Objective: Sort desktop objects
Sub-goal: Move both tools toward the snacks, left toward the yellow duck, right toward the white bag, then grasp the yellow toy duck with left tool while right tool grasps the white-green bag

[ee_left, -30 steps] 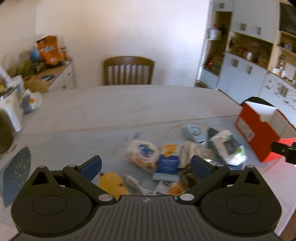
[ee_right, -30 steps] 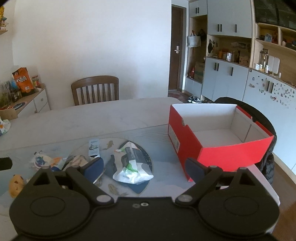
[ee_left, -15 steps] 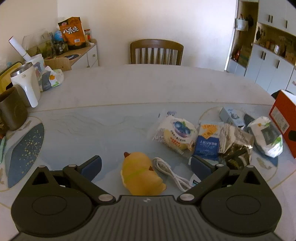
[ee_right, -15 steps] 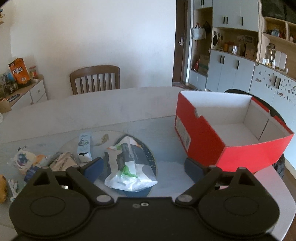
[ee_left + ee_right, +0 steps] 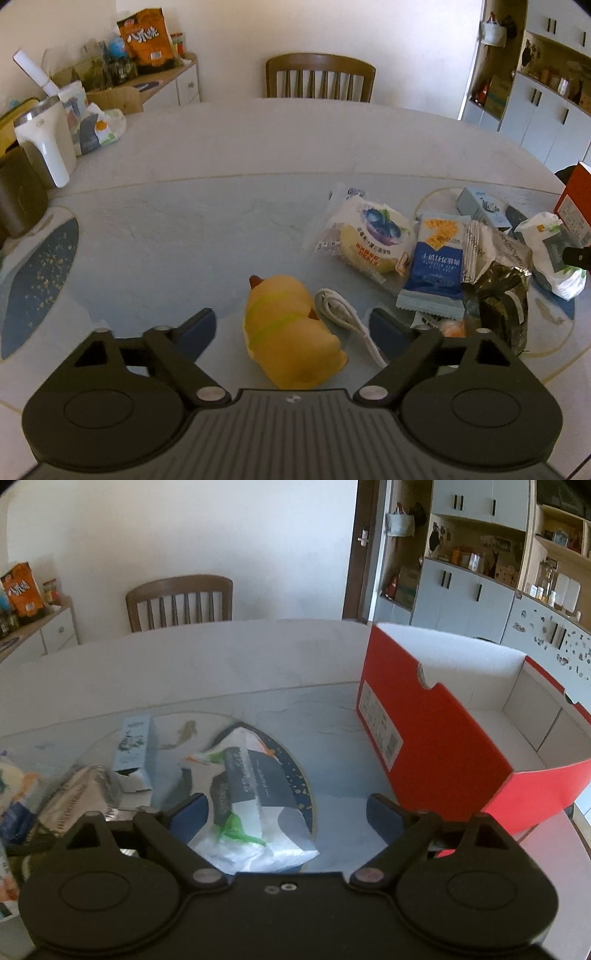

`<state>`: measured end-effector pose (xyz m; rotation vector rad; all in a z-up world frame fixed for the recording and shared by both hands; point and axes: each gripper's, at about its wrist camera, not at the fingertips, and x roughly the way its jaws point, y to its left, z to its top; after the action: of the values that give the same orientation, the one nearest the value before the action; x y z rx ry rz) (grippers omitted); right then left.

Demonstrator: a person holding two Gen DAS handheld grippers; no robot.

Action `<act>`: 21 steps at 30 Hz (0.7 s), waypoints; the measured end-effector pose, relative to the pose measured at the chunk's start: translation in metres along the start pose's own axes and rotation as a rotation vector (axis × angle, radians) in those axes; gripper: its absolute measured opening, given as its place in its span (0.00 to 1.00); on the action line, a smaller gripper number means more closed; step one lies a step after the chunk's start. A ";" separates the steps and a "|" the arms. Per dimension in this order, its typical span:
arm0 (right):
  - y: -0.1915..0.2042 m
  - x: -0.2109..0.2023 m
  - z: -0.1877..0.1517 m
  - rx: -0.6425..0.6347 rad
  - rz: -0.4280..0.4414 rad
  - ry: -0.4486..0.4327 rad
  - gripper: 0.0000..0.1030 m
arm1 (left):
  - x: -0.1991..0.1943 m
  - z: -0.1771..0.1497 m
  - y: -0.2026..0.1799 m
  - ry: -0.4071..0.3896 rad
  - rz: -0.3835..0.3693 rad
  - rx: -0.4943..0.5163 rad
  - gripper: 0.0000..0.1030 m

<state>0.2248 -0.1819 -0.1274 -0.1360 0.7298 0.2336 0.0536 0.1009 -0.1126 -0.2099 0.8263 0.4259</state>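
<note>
Above the yellow duck toy (image 5: 288,332), left gripper (image 5: 293,328) hovers, spread.

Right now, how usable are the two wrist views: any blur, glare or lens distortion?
Left wrist view: sharp; the yellow duck toy and snack packets read clearly, with strong fisheye bending at the table edge. Right wrist view: softer, the white bag and blue carton look smeared; the red box is crisp, sunlit inside.

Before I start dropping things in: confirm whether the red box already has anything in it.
No, as far as the right wrist view shows: the red box stands open with only bare white walls and floor visible inside.
</note>
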 end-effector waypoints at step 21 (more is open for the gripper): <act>0.005 0.010 0.004 -0.038 0.010 0.047 0.38 | 0.009 -0.002 0.007 0.045 -0.023 -0.022 0.50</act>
<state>0.2328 -0.1748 -0.1313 -0.1747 0.7735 0.2545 0.0550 0.1091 -0.1207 -0.2503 0.8632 0.4105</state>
